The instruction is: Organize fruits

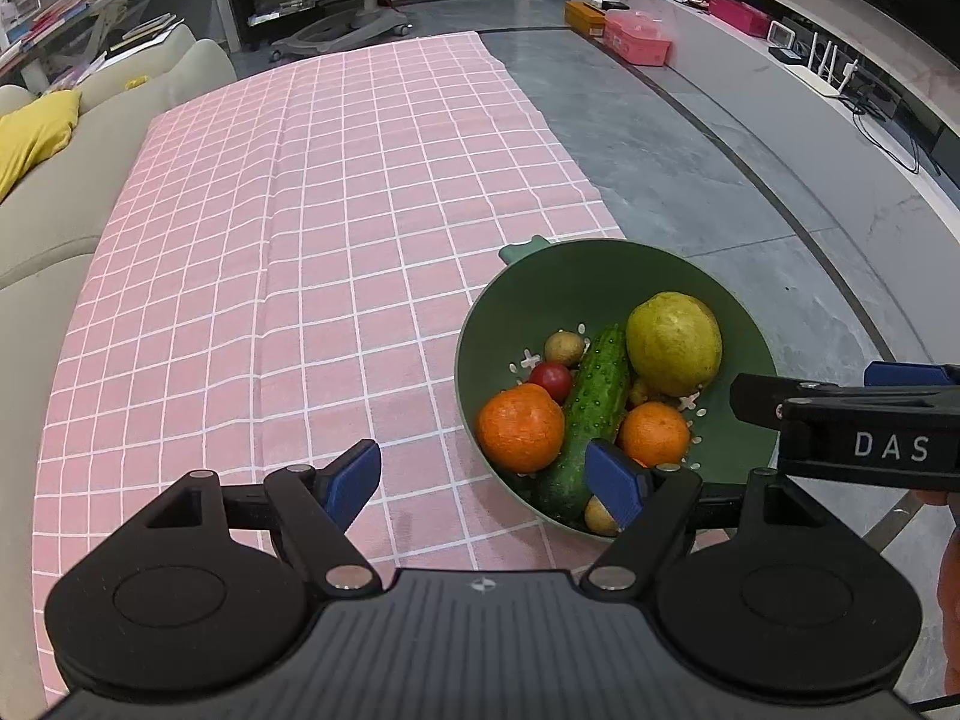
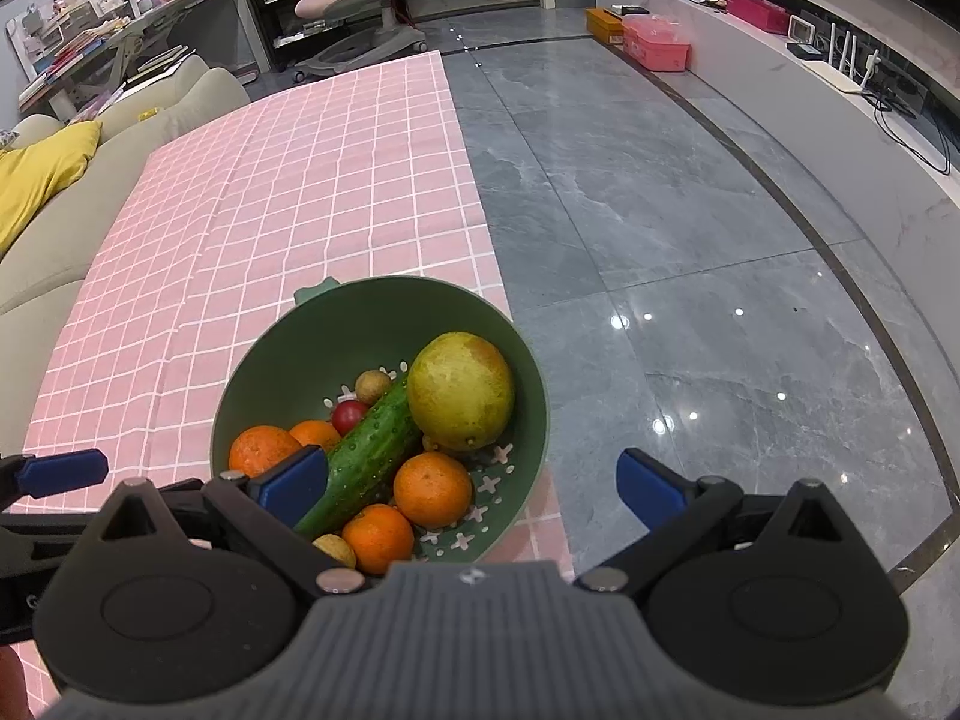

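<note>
Nearest to the camera in the left wrist view is the left gripper [image 1: 483, 483], at the bottom of the frame. Its two blue fingers [image 1: 354, 480] stand wide apart and nothing is between them; under them is only the pink checked tablecloth [image 1: 270, 240]. At the right edge of the same frame a part of the other gripper comes in, and on its black body the white letters "DAS" can be read.

In the right wrist view the right gripper [image 2: 474, 483] also fills the bottom of the frame. Its jaws are wide too and hold nothing. Its left finger is in front of the cucumber [image 2: 366, 456], but I cannot tell if it touches it.

Just behind the fingers, in the lower middle of this frame, stands the green bowl [image 2: 270, 348], a strainer with cross-shaped holes in the bottom. It sits on the right edge of the tablecloth. Inside are several oranges [image 2: 432, 489], the long cucumber lying diagonally, a big yellow-green fruit [image 2: 462, 390] at the right side, a small red fruit [image 2: 349, 415], and small brownish round ones [image 2: 373, 385].

Farther away, the grey marble floor [image 2: 660, 210] takes the right half. In the upper left is a beige sofa [image 2: 54, 252] with a yellow cushion [image 2: 42, 174]. At the top stand a pink desk chair [image 2: 354, 0] and a pink box [image 2: 657, 48].
</note>
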`<state>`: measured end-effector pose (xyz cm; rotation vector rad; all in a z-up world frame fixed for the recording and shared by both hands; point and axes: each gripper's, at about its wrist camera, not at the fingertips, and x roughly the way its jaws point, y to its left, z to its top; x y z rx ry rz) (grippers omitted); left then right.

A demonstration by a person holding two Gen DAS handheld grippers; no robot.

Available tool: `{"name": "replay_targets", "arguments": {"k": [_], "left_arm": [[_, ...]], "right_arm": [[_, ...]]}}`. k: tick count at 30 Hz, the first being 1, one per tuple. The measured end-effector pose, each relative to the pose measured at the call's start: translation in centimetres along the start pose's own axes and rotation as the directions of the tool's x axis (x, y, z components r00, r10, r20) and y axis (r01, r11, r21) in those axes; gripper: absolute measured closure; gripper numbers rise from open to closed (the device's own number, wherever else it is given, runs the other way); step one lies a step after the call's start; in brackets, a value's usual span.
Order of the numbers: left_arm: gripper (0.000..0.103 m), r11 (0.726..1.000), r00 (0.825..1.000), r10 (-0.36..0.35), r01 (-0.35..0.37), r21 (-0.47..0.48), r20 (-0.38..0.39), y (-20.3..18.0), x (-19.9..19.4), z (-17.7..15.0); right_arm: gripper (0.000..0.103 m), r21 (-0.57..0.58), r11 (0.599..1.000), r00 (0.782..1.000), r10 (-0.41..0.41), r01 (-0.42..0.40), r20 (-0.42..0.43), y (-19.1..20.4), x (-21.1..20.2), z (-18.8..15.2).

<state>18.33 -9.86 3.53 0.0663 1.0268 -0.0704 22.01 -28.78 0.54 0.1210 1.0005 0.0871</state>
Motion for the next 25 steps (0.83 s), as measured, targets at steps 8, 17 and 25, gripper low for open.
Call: {"name": "replay_targets", "arguments": {"k": [8, 17, 25], "left_arm": [[0.012, 1.000, 1.000, -0.007, 0.007, 0.009, 0.007, -0.13, 0.13, -0.02], [0.012, 1.000, 1.000, -0.011, 0.011, 0.014, 0.010, -0.29, 0.12, -0.07], [0.012, 1.000, 1.000, -0.011, 0.011, 0.016, 0.012, -0.42, -0.11, -0.01]], "right_arm": [[0.005, -0.001, 1.000, 1.000, 0.002, -0.002, -0.006, 0.05, 0.02, -0.07], [0.005, 0.000, 1.000, 1.000, 0.000, 0.000, -0.006, 0.06, -0.01, -0.04], [0.005, 0.000, 1.000, 1.000, 0.004, -0.004, -0.006, -0.05, -0.08, -0.03]]}}
